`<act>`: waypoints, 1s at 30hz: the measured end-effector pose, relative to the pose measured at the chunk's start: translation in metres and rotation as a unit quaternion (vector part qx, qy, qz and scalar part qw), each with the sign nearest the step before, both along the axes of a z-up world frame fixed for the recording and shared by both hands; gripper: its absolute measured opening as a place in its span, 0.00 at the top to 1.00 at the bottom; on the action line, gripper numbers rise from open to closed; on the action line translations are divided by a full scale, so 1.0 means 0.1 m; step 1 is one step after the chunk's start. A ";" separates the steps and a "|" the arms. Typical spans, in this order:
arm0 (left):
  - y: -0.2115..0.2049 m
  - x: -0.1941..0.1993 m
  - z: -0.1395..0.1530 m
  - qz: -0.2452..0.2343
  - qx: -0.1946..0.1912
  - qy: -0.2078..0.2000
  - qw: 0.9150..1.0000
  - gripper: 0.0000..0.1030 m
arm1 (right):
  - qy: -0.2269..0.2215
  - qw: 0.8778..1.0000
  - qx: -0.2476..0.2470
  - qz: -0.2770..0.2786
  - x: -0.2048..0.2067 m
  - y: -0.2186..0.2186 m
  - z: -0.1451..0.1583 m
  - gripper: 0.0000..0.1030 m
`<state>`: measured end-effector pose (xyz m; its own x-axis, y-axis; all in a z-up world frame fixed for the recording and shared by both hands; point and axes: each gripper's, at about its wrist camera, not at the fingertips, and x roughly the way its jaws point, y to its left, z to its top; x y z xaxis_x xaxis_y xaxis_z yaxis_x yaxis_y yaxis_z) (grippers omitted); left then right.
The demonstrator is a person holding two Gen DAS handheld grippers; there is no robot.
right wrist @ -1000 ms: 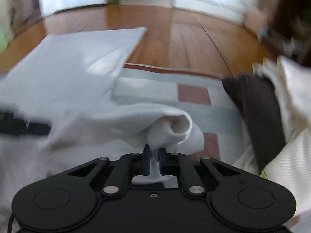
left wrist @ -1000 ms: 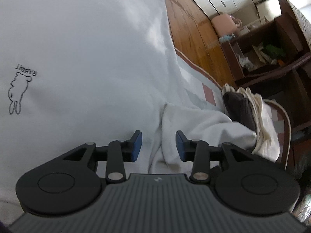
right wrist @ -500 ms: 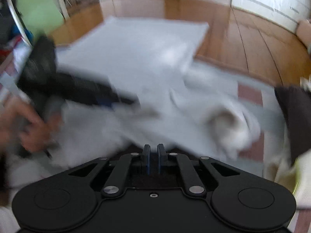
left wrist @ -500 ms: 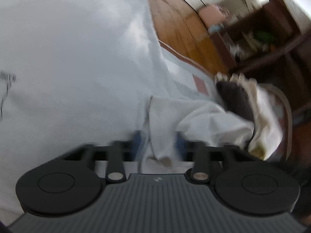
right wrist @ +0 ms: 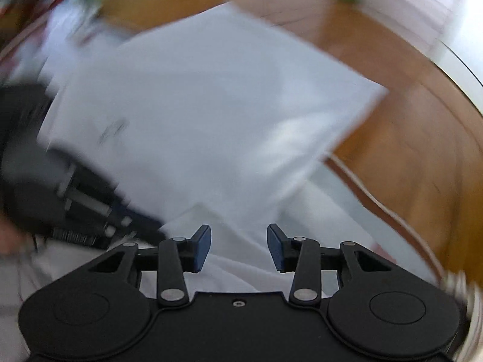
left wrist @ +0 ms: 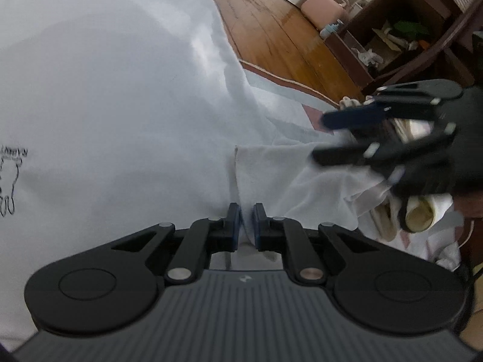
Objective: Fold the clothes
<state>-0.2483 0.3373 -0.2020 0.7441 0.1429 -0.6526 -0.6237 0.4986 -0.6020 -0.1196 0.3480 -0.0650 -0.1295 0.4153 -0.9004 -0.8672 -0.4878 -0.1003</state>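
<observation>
Shirt (left wrist: 114,96) lies flat on rug (left wrist: 289,120), white, print toward the L side. L gripper (left wrist: 244,226) is pinched nearly closed on the sleeve (left wrist: 271,175) seam, cloth between its pads. R gripper (right wrist: 238,246) jaws are opening, about half wide, nothing clamped; cloth lies under them. Sleeve runs from L jaws out toward R gripper (left wrist: 338,138), so R is nearer the cuff end. L view shows both grippers sharp enough; R view is blurred, shows shirt's far hem corner (right wrist: 380,90).
</observation>
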 end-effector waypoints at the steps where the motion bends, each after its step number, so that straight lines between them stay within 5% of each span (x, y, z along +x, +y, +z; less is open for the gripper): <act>1: 0.03 -0.03 -0.02 0.005 -0.015 -0.009 1.000 0.91 | -0.019 1.000 -0.003 0.020 -0.10 0.02 -0.06 0.56; 5: 0.09 -0.10 -0.08 0.019 -0.055 -0.036 0.998 0.91 | -0.104 0.992 -0.011 0.076 -0.39 0.12 -0.33 0.54; 10: 0.07 -0.10 -0.10 0.018 -0.056 -0.040 0.997 0.91 | -0.093 0.991 -0.035 0.084 -0.37 0.17 -0.49 0.54; 13: 0.07 -0.09 -0.17 0.026 -0.068 -0.039 0.997 0.91 | -0.060 0.996 -0.046 0.045 -0.28 0.20 -0.47 0.58; 16: 0.10 -0.13 -0.25 0.039 -0.095 -0.054 0.993 0.91 | -0.040 0.998 -0.044 0.024 -0.25 0.17 -0.48 0.65; 20: 0.13 -0.17 -0.24 0.046 -0.093 -0.057 0.993 0.91 | -0.041 0.999 -0.034 0.011 -0.30 0.09 -0.46 0.94; 24: 0.15 -0.22 -0.08 0.060 -0.054 -0.062 0.995 0.70 | -0.050 0.996 0.047 -0.050 -0.22 -0.10 -0.12 0.95; 27: 0.15 -0.27 0.05 0.073 -0.020 -0.073 0.994 0.61 | -0.086 0.978 0.140 -0.132 0.03 -0.25 0.37 0.95; 30: 0.14 -0.26 0.11 0.068 -0.002 -0.076 0.995 0.61 | -0.124 0.938 0.225 -0.232 0.46 -0.40 0.94 0.95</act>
<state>-0.2747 0.3509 -0.1908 0.8085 0.2457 -0.5347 -0.5864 0.4129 -0.6969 -0.0735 0.3075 0.0292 0.3496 0.7206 -0.5988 -0.8986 0.0770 -0.4320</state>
